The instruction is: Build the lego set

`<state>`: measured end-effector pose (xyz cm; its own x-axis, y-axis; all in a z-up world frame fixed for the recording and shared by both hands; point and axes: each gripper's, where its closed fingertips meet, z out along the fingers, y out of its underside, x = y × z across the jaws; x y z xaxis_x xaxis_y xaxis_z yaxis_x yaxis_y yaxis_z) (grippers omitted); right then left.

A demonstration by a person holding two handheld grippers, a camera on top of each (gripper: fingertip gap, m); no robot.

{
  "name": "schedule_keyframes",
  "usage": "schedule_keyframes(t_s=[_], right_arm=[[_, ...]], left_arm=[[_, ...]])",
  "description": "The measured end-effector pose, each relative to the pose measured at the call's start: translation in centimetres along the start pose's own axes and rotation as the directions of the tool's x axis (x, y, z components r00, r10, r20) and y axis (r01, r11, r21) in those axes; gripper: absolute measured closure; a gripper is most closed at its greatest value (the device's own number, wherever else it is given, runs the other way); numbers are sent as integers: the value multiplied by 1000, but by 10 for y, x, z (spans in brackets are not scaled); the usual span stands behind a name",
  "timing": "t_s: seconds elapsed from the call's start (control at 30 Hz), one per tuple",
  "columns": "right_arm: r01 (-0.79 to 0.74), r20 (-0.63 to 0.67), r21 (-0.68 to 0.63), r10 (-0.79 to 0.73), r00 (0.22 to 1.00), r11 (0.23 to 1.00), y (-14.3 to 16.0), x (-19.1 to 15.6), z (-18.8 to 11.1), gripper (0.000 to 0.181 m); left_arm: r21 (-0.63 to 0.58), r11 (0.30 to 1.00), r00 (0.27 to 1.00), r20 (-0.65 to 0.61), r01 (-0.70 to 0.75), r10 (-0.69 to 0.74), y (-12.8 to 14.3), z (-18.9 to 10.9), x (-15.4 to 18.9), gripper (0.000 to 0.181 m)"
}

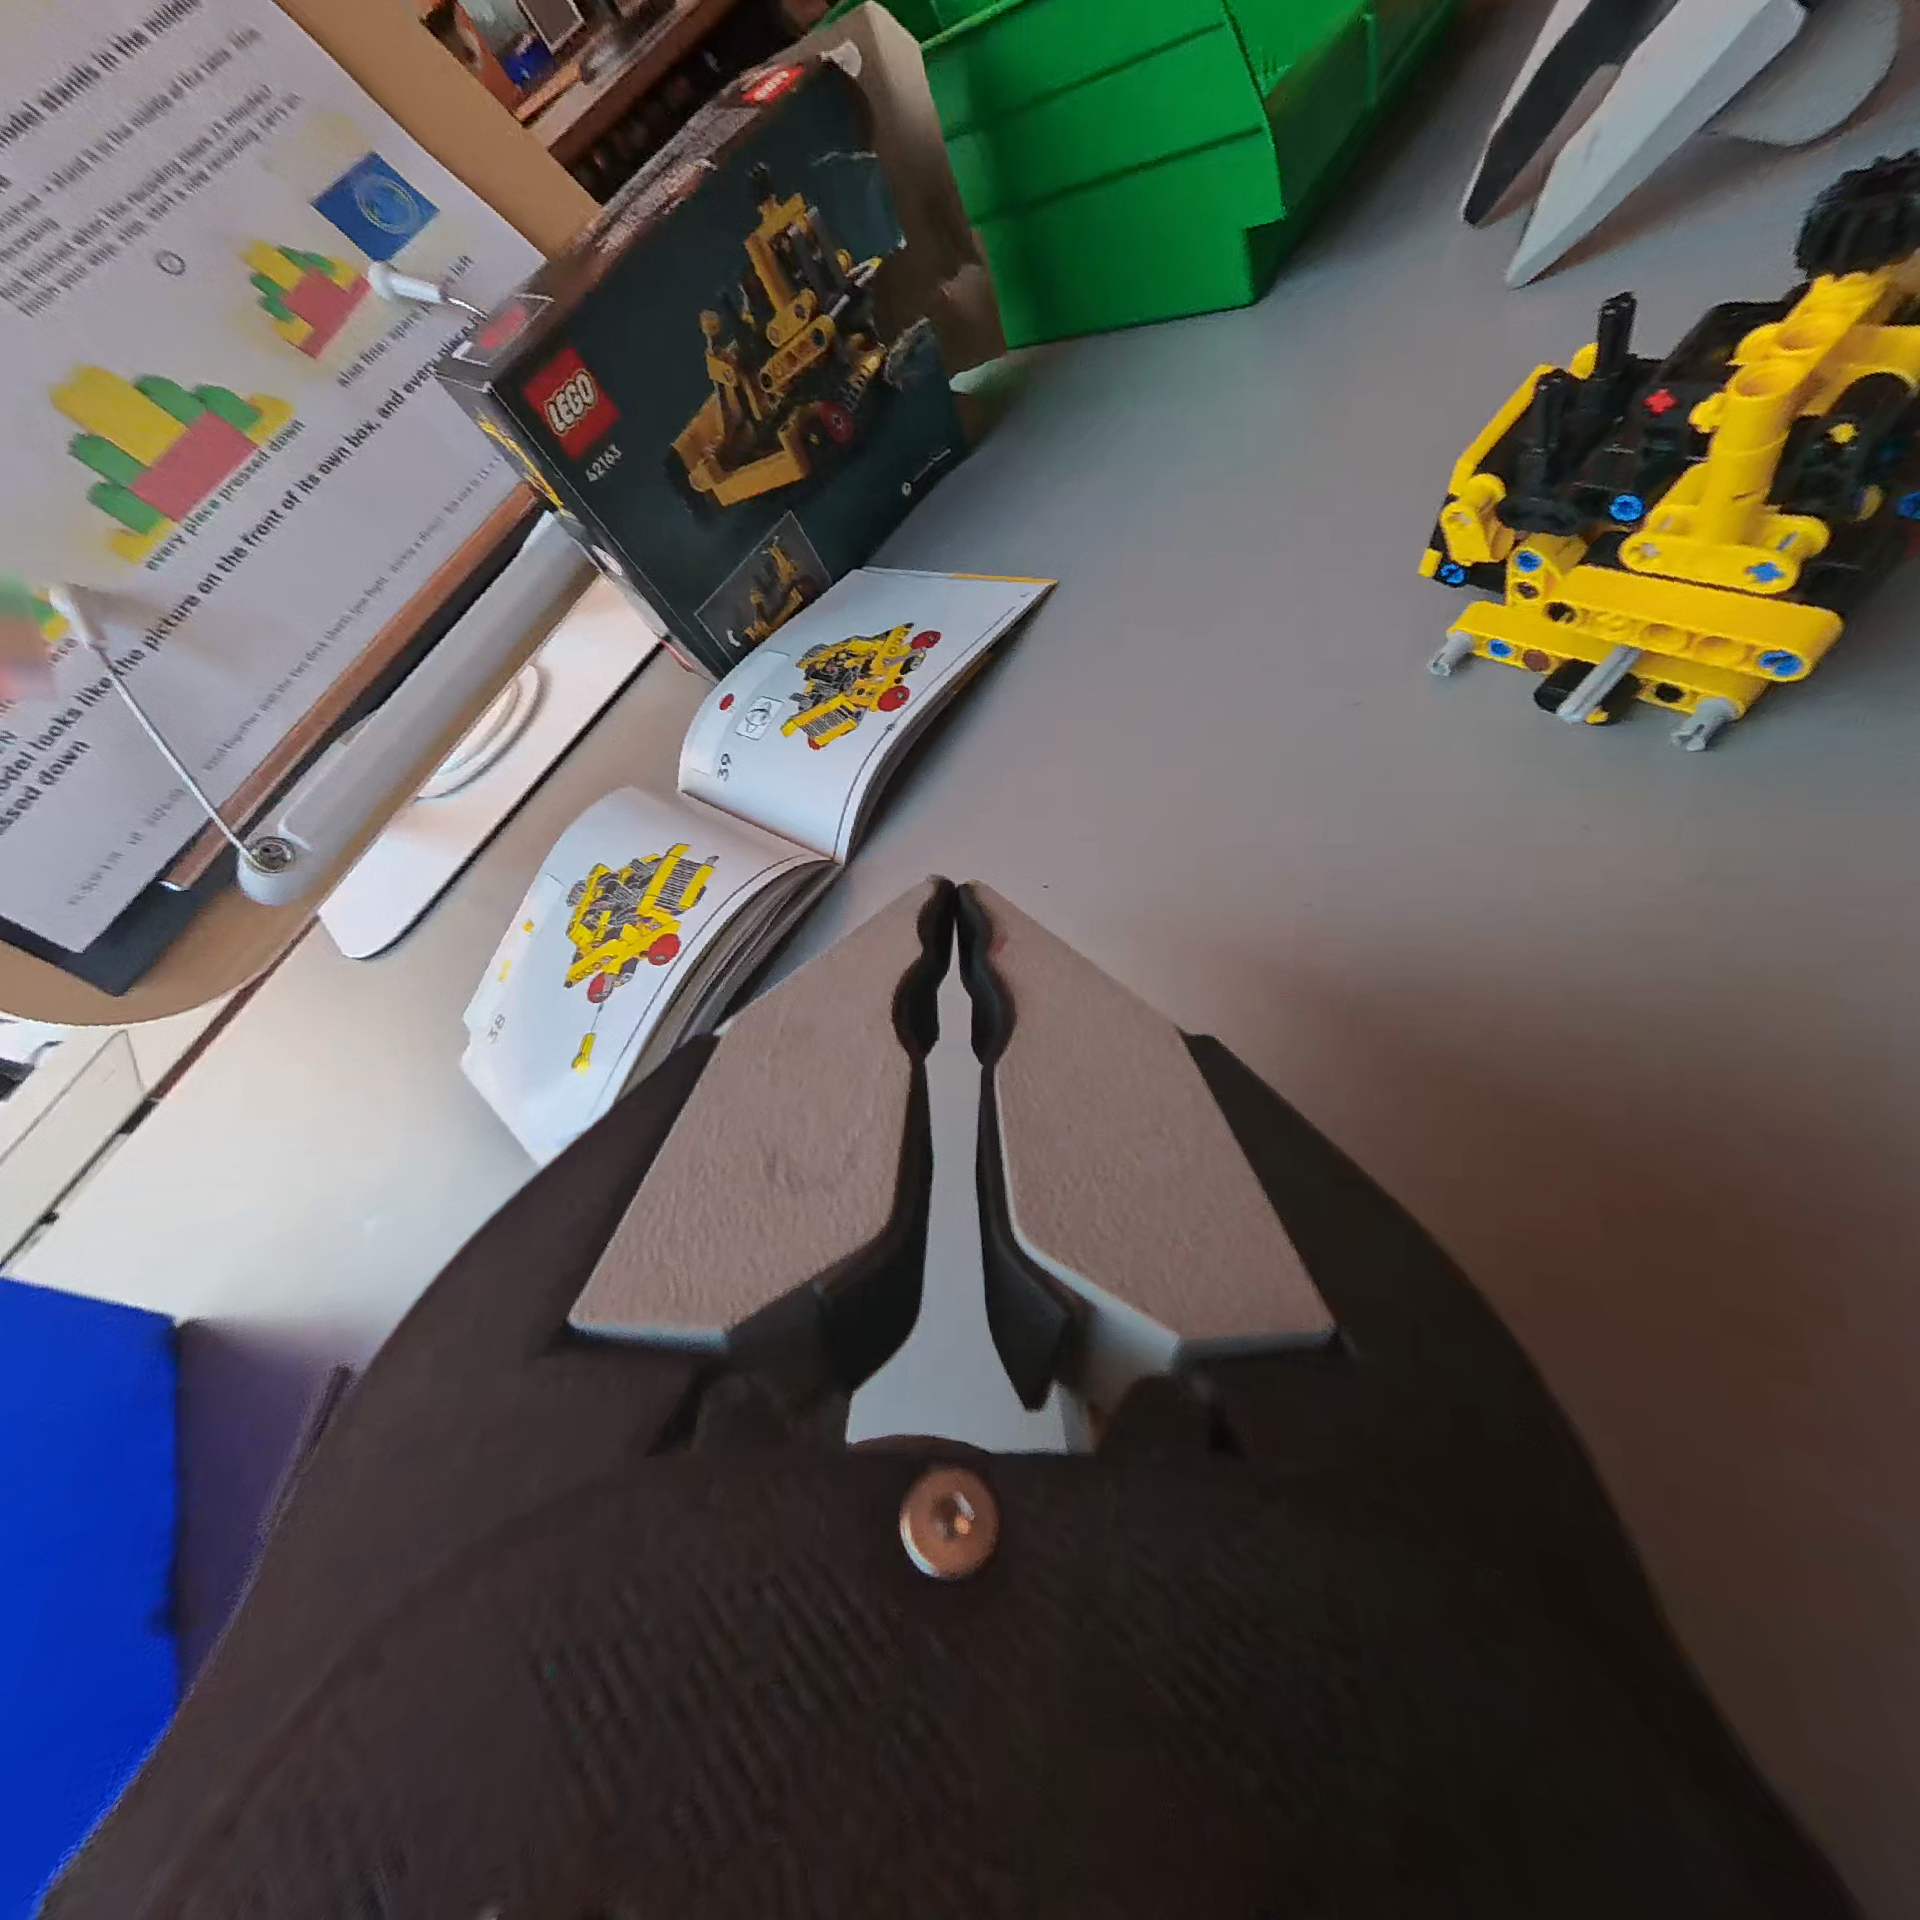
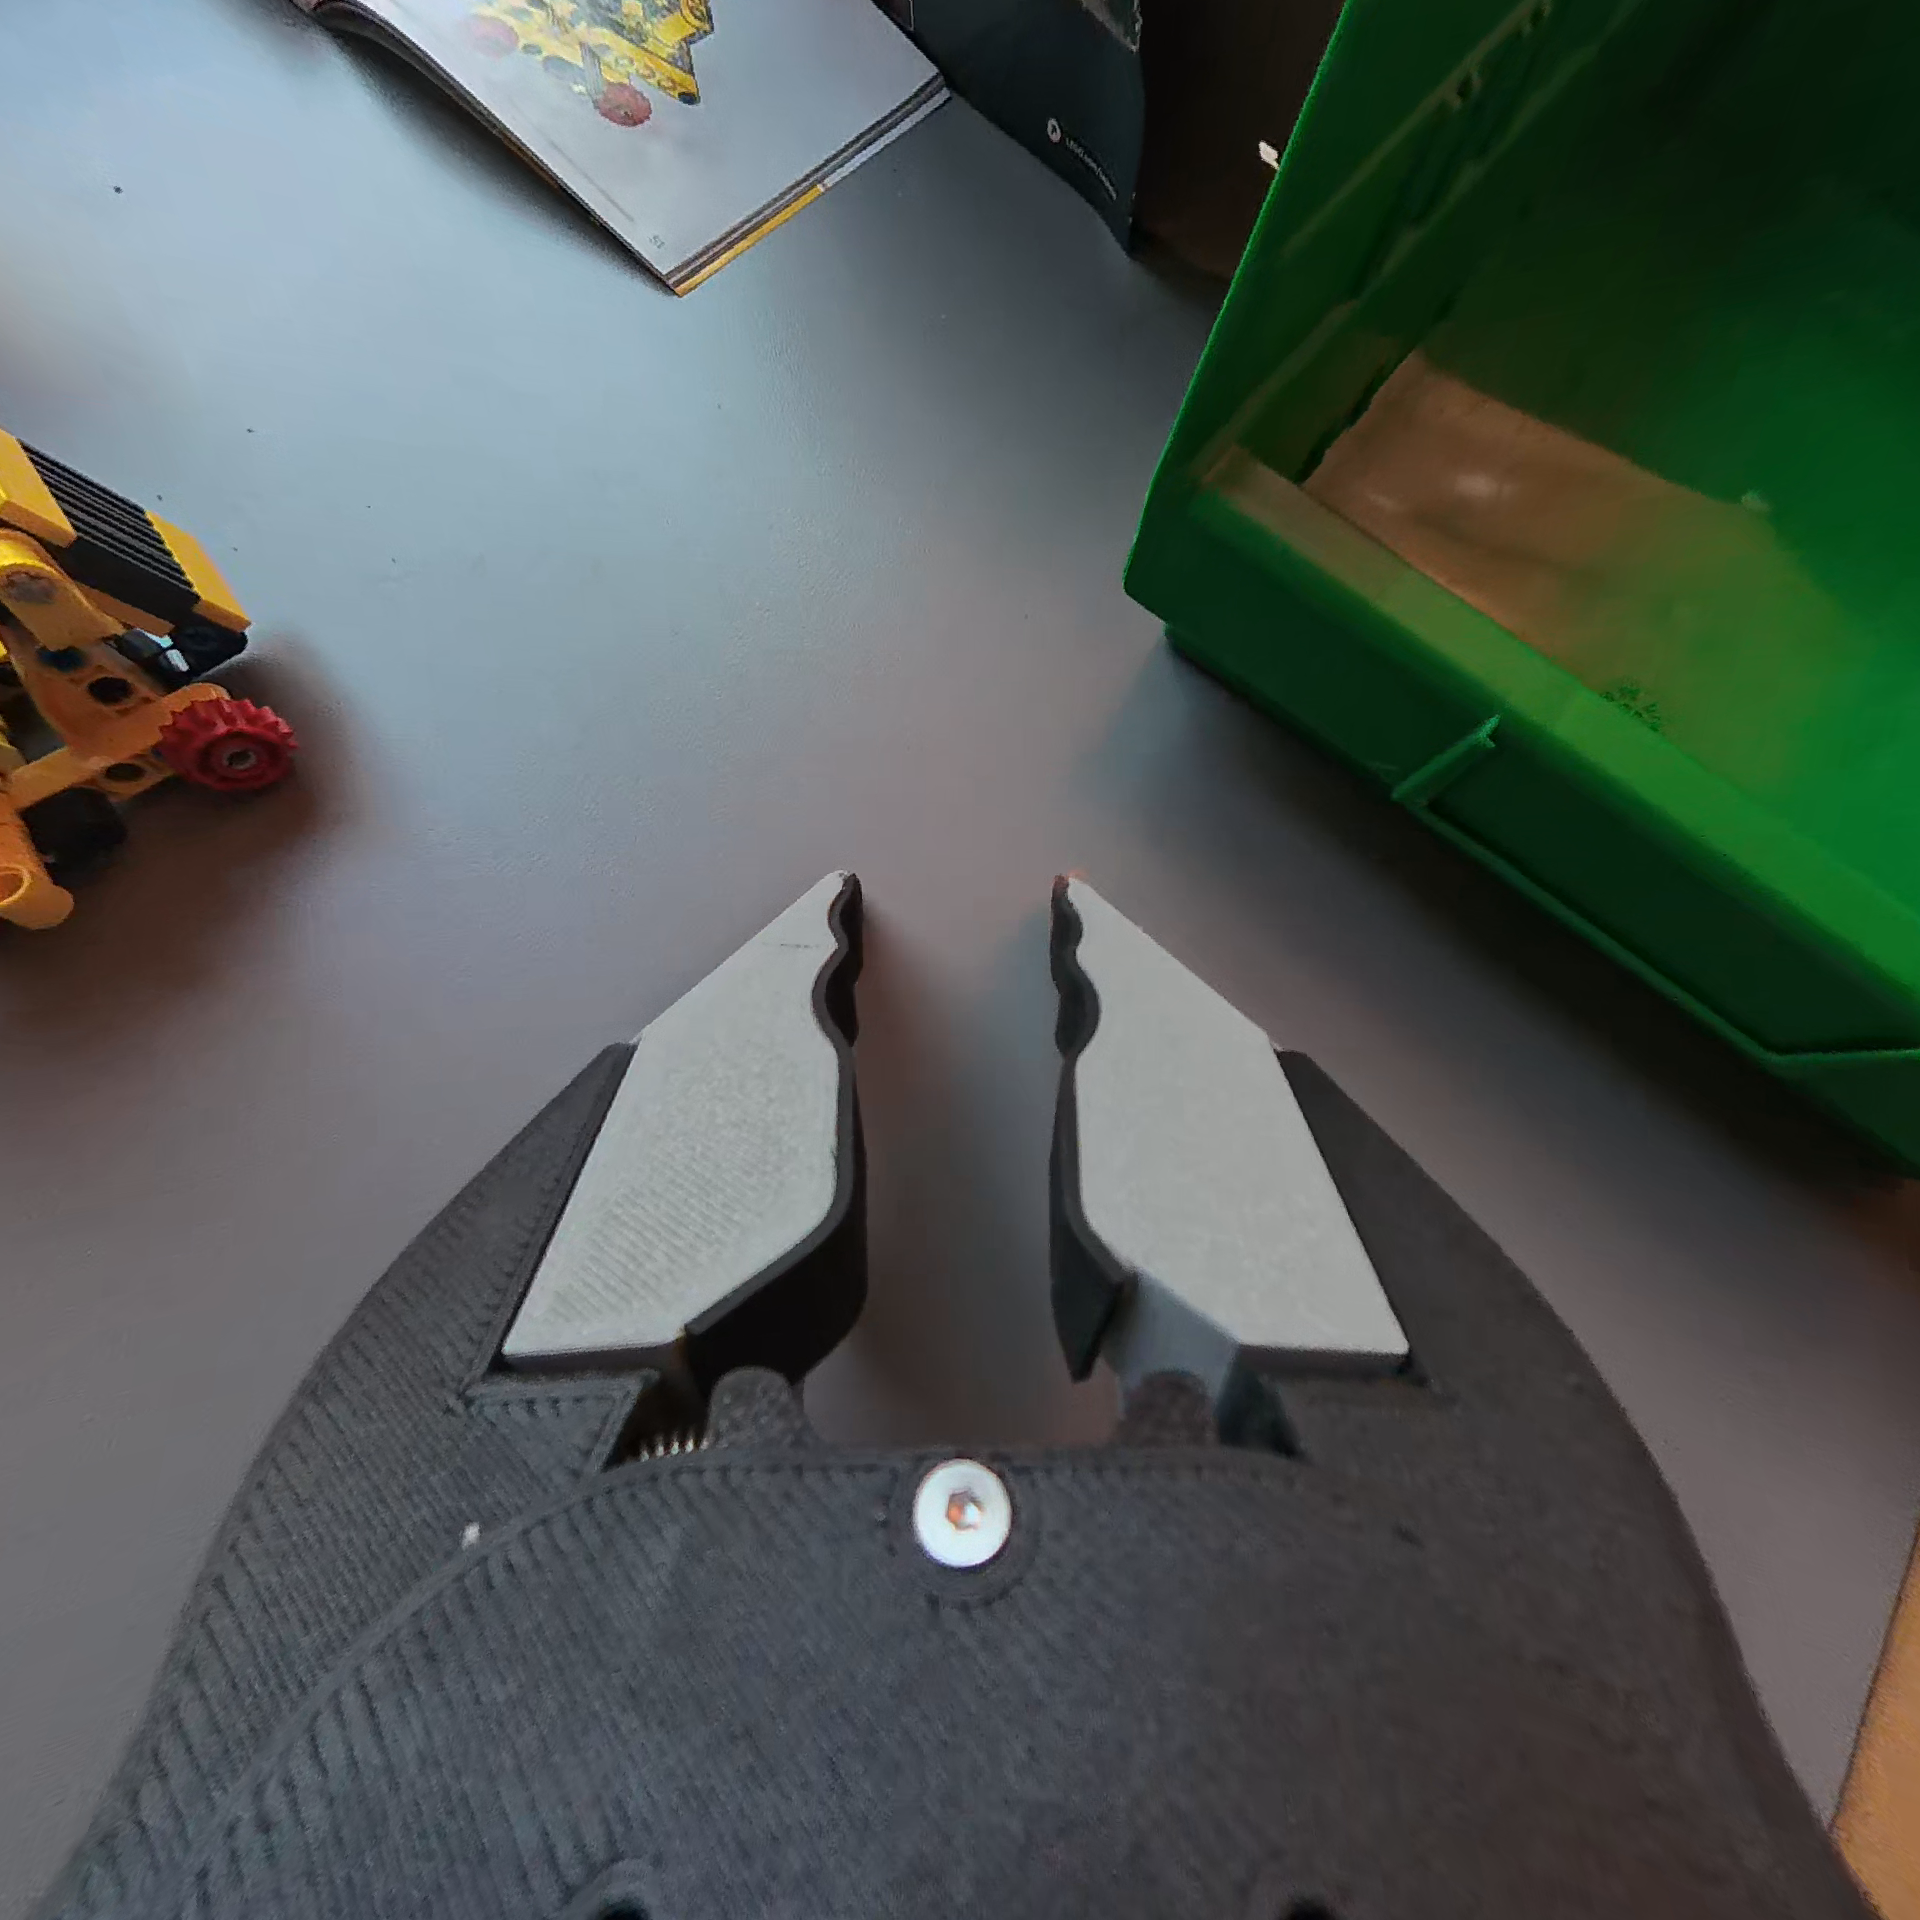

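The empty right gripper (image 2: pixel 956 883), jaws apart, pointed just beside the green bin (image 2: pixel 1351 665); the left gripper (image 1: pixel 956 888) hung closed and empty, the yellow model (image 1: pixel 1652 520) well off to its right.

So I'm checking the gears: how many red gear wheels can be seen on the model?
1 clearly: a red gear wheel at the near end of the yellow model in the right wrist view. The left wrist view shows none on it; others may be hidden.
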<state>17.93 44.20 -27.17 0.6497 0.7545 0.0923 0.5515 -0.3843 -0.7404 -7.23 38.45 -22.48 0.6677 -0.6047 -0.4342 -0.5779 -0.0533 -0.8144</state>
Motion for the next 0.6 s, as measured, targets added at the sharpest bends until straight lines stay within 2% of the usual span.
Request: schedule_keyframes(t_s=[0.13, 0.3, 0.43, 0.6], right_arm=[[82, -13, 33, -82, 997, 996, -8, -6, 1, 148], [160, 9, 121, -162, 987, 980, -29, -18, 5, 150], [214, 63, 163, -227, 972, 963, -48, -30, 19, 149], [304, 130, 216, -336, 933, 928, -75, -50, 42, 149]], left_arm=[[9, 998, 993, -103, 60, -59, -1, 0, 5, 181], [65, 997, 990, -137, 40, -31, -6, -4, 6, 181], [179, 982, 941, -340, 63, 1, -19, -22, 26, 181], [296, 951, 893, -446, 85, 59, -29, -43, 37, 181]])
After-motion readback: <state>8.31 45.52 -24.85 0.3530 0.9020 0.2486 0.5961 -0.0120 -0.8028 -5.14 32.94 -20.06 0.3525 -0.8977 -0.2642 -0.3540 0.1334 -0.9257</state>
